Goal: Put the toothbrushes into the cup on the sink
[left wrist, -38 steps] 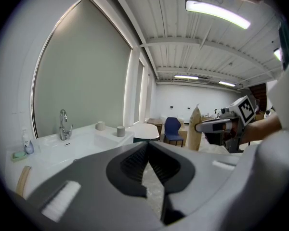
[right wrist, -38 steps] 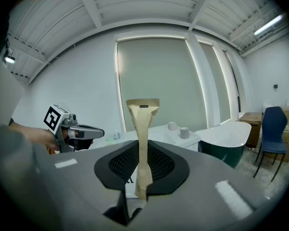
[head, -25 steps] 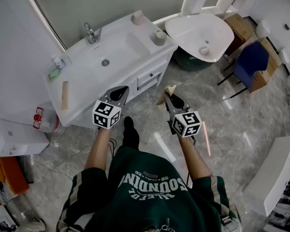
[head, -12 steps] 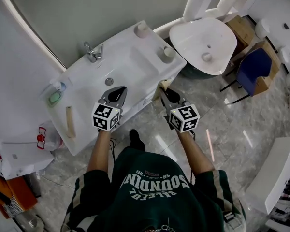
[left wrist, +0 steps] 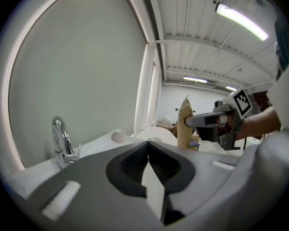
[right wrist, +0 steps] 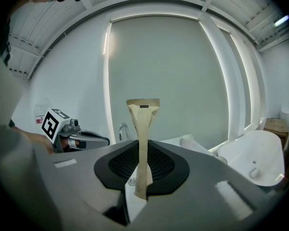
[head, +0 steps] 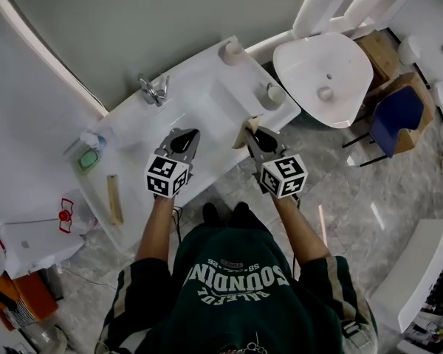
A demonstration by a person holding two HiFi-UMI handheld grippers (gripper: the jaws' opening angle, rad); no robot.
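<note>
My right gripper [head: 254,133] is shut on a tan paper-wrapped toothbrush [head: 246,131], which stands upright between the jaws [right wrist: 143,124]. It hangs over the front edge of the white sink counter [head: 207,109]. A second tan toothbrush packet [head: 114,198] lies at the counter's left end. One cup [head: 273,93] sits near the counter's right edge and another cup [head: 231,51] at the back corner. My left gripper [head: 181,140] hovers over the basin, shut with nothing in it [left wrist: 148,146]. From the left gripper view, the right gripper [left wrist: 202,121] and its toothbrush [left wrist: 184,121] show beside it.
A chrome faucet [head: 155,88] stands behind the basin, with a green soap dish [head: 88,158] to its left. A white freestanding basin [head: 325,68], a blue chair [head: 395,113] and cardboard boxes [head: 380,46] stand to the right. A white unit [head: 26,234] stands at the left.
The person has stepped up to the sink. Both grippers have moved forward from over the floor to over the counter. The right gripper still holds the toothbrush packet.
</note>
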